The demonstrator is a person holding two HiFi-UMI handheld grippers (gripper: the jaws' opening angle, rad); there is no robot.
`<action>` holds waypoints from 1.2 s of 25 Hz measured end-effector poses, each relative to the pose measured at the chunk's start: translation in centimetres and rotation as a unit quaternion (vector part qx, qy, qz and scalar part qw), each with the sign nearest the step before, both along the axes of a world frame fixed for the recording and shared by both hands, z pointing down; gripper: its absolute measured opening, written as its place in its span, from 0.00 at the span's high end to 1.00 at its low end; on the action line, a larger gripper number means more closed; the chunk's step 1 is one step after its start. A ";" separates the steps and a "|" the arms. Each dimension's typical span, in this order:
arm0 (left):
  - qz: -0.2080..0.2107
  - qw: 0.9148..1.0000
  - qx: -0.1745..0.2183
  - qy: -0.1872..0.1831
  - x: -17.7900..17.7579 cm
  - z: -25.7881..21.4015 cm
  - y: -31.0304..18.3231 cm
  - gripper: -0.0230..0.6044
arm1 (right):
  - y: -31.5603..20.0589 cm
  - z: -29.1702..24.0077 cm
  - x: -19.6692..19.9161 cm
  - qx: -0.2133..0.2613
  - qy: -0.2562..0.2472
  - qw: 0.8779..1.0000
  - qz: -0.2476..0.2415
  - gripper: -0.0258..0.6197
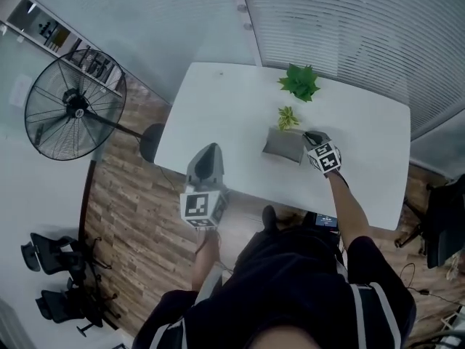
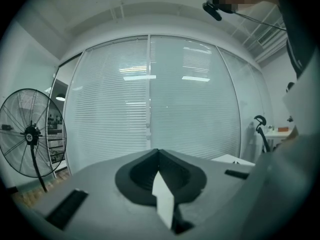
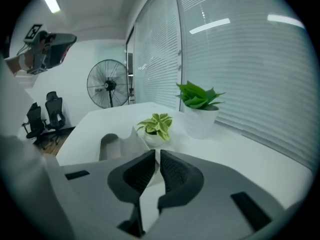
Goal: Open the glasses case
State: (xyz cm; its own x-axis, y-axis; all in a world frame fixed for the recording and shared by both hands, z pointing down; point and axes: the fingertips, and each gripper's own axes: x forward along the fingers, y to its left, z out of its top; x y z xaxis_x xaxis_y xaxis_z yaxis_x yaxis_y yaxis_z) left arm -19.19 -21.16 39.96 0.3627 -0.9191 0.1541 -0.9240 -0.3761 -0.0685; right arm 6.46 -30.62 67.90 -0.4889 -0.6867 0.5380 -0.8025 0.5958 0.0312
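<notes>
Half done at most, I judge: your right tool (image 1: 309,136), nearly shut, is apparently pinching the flap of the glasses case (image 1: 283,145) just beside the small plant (image 1: 288,117) on the surface (image 1: 218,115). Your left tool (image 1: 210,151), shut and empty, is hovering well apart from that plant.

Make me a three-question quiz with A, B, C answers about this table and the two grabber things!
1. Where does the glasses case lie?
A. On the floor
B. On the white table, beside the right gripper
C. On a chair

2. How many potted plants stand on the table?
A. Two
B. Five
C. None

3. How do the left gripper's jaws stand?
A. Wide apart
B. Shut on a leaf
C. Together, holding nothing

Answers:
1. B, the grey case sits on the tabletop right by that gripper.
2. A, there is a leafy green plant and a small pale plant.
3. C, the left gripper view shows the jaws meeting with nothing between them.
</notes>
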 end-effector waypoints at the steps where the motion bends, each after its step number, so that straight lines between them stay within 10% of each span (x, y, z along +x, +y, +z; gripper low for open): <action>1: 0.003 1.000 0.002 -0.001 0.2 0.1 -0.2 0.96 | -0.2 -1.0 0.3 0.010 -0.013 1.000 0.011 0.91; 8: 0.018 1.000 0.017 0.008 1.4 0.1 -1.1 0.96 | 0.0 -11.8 1.2 0.108 -0.084 0.990 0.039 0.91; 16: 0.042 0.999 0.022 0.012 3.4 -1.1 -0.5 0.96 | 8.8 -29.7 4.4 0.252 -0.125 0.952 0.120 0.94; 30: 0.057 0.997 0.050 0.002 5.7 -2.3 -0.9 0.96 | 12.0 -32.5 7.4 0.246 -0.139 0.943 0.176 0.94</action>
State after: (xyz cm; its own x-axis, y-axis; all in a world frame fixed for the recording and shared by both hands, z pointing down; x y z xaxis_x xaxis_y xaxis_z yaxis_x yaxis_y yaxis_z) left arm -13.54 -22.05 37.66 0.4661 -0.8825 0.0630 -0.8759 -0.4703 -0.1077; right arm 13.84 -18.64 35.45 -0.2590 -0.9659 -0.0037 -0.9658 0.2591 -0.0066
